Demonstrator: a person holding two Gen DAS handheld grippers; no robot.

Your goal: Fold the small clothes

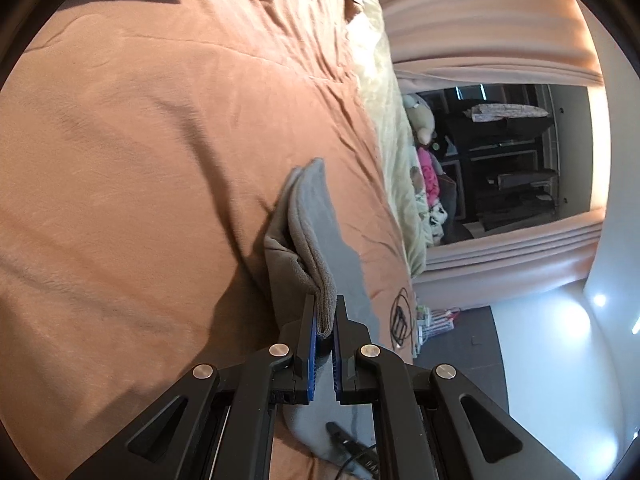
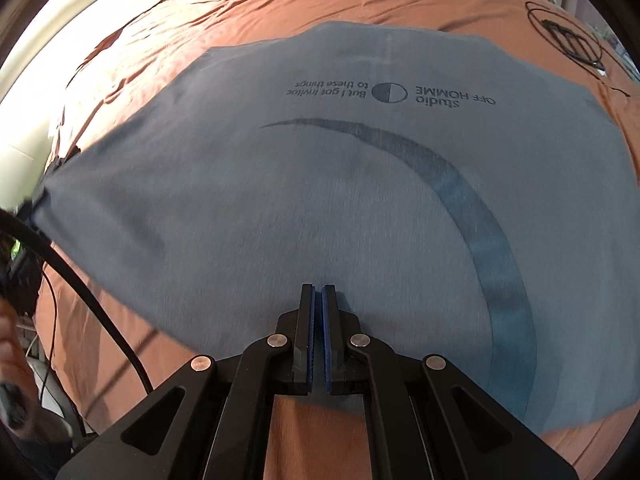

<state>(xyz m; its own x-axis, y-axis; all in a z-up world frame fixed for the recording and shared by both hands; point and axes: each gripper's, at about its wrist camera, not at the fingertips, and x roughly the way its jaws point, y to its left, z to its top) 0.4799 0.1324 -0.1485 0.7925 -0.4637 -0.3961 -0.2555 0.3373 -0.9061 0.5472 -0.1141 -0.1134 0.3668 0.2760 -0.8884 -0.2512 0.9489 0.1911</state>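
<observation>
My left gripper [image 1: 326, 314] pinching shirt [image 2: 320, 200] edge, lifted off bedspread [image 1: 140, 160]; right gripper [image 2: 319, 300] clamped on near hem, shirt spread flat, print up

A shirt [image 2: 320, 208] lies spread on a bedspread [image 2: 280, 4], its printed lines of text on the far half and a curved band sweeping down its right side. The right gripper [image 2: 318, 292] sits at the shirt's near edge with its fingers pressed together on the fabric, while at the shirt's left corner the left gripper [image 1: 326, 304] pinches a raised fold of cloth between its fingers. A coiled cable [image 2: 568, 40] rests on the bedspread beyond the shirt's far right corner, and a curtain [image 1: 492, 28] hangs past the edge of the bed.
</observation>
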